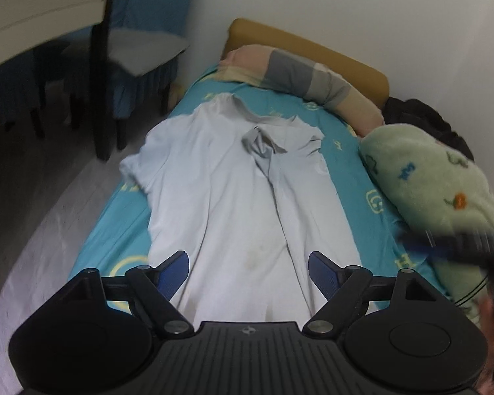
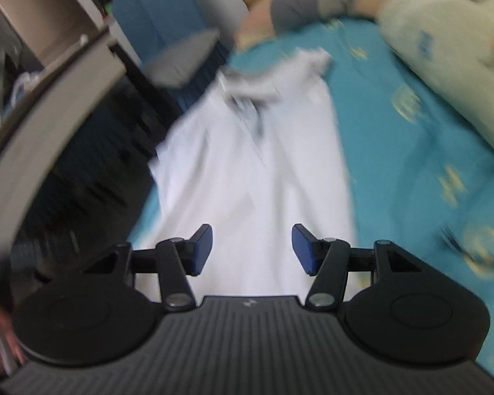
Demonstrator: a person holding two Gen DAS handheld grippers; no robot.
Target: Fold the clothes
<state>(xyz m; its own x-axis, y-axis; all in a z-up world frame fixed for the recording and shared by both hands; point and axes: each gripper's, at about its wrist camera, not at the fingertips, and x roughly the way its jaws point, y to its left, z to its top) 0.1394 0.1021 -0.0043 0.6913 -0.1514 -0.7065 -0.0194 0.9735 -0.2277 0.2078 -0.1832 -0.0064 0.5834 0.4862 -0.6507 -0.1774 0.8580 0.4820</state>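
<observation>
White polo shirt [image 1: 233, 197] is laid out lengthwise on the bed [image 1: 345, 171], collar at the far end, w/ one side already turned in so it's a long strip, prob prepping for the crosswise fold. Left tongs [image 1: 248, 270] are spread wide, nothing btwn them, above the hem end. Right tongs [image 2: 252, 247] are also apart and empty. Green blanket [image 1: 428, 177] is bunched along the wall side, out of the way.

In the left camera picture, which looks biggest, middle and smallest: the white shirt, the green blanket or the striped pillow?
1. White shirt, biggest.
2. Green blanket, though it runs off the picture's edge, so more may be hidden.
3. Striped pillow, smallest; it lies farthest from the camera, so it may really be bigger.
</observation>
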